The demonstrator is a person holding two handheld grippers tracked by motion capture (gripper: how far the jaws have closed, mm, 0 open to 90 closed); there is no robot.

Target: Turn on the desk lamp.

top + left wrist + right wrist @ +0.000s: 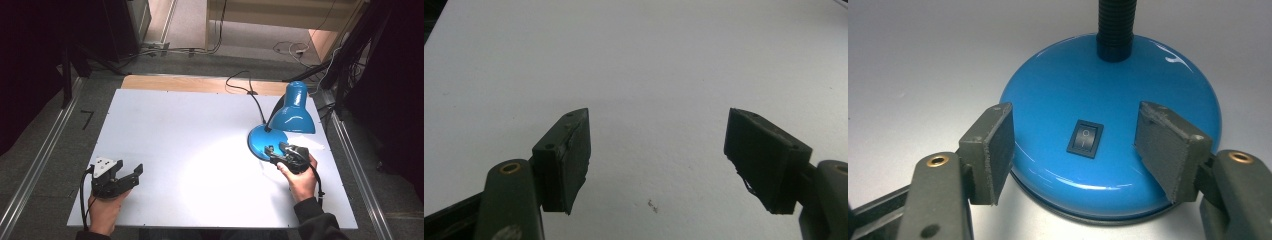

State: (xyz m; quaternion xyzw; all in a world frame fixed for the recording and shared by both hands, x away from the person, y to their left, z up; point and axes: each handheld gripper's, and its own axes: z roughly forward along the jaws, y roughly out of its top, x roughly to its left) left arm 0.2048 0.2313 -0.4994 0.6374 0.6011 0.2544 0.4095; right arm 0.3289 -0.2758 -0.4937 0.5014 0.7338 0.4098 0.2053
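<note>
High view first: near the left edge of the white table [165, 130], the left gripper [131, 175] rests with its jaws spread wide over bare surface. On the right, the right gripper [1075, 150] hangs parted over the switch [1085, 138] on the blue lamp's base [1058, 95], gripping nothing; the lamp's shade [292, 117] glows farther back.

So the count: one blue desk lamp [280, 125] at the right of the high view, with one round base [1108, 125], one shade [295, 112] and one black rocker switch [1085, 138] (dead centre of the right gripper view). One white table [190, 140] holds it all. Two grippers: the left gripper [131, 175] at lower left and the right gripper [272, 150] at the lamp's base. Two hands.
</note>
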